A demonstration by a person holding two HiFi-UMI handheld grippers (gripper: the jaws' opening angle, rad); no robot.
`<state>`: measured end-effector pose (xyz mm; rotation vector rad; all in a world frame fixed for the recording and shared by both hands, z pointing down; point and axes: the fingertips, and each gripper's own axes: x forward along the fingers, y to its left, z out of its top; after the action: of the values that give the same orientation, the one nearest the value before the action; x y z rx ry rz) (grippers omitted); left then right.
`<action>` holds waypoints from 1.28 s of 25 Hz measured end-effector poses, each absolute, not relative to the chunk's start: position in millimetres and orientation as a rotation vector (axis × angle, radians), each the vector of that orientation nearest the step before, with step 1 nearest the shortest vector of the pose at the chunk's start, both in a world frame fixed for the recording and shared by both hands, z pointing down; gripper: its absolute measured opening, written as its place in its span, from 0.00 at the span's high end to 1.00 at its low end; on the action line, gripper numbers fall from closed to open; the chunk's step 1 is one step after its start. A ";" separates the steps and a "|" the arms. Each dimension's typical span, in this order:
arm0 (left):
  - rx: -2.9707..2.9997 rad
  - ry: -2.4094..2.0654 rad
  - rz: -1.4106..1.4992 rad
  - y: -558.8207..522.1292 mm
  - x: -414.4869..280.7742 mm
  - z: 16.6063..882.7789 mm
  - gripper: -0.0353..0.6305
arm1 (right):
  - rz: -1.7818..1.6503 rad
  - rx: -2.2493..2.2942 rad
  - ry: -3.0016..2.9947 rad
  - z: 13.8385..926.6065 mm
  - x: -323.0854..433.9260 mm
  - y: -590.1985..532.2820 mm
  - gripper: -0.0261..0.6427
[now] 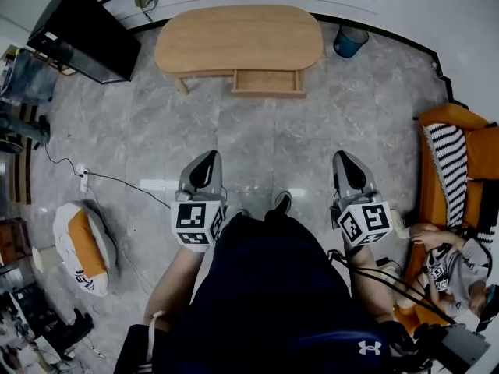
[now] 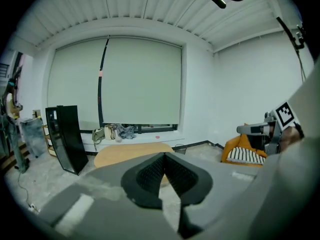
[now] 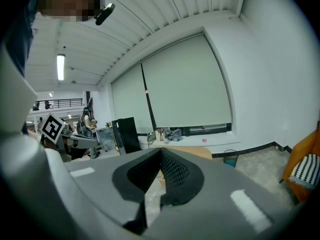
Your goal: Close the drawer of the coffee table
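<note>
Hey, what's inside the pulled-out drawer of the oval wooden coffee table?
The open light wooden drawer shows only its bare wood bottom in the head view, with no contents visible. Its rear part sits under the oval wooden tabletop, so anything back there is hidden.

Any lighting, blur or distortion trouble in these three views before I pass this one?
Head view: even light, strong fisheye bowing the walls, faint glare on the floor; coffee table and its open drawer are sharp. Left gripper view: black vignetted corners, shut left gripper soft up close, background clear. Right gripper view: same vignette, ceiling lamp blown out, right gripper soft.
</note>
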<state>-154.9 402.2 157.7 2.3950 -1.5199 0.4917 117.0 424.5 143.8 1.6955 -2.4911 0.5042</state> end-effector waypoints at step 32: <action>2.409 -1.308 0.513 180.5 -167.9 198.8 0.94 | 0.658 1.760 -2.320 184.3 86.9 222.7 0.96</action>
<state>-167.9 180.5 198.8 2.4086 -1.3077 0.5134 86.9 222.7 184.3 1.7601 -2.3205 0.6575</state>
